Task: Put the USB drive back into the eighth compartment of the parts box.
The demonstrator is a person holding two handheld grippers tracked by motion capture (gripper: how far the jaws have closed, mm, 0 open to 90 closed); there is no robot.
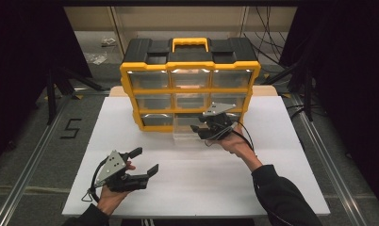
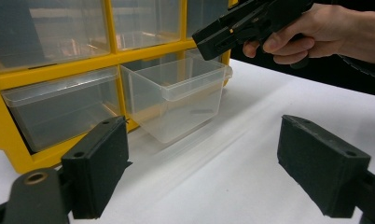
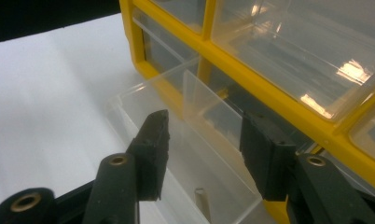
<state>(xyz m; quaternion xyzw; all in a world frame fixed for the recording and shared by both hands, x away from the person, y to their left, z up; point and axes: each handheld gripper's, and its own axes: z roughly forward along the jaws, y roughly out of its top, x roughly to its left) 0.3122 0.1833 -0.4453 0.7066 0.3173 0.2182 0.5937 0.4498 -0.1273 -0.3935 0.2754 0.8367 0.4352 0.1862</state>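
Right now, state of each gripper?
Left gripper: open, holding nothing, above the white table.
Right gripper: open, fingers over the pulled-out clear drawer, not gripping it.

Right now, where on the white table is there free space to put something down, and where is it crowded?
The white table is bare between the left gripper and the sleeve, and along its left edge beside the yellow cabinet. It is crowded in front of the cabinet, where the clear drawer is pulled out and the right gripper hangs over it, jaws open.
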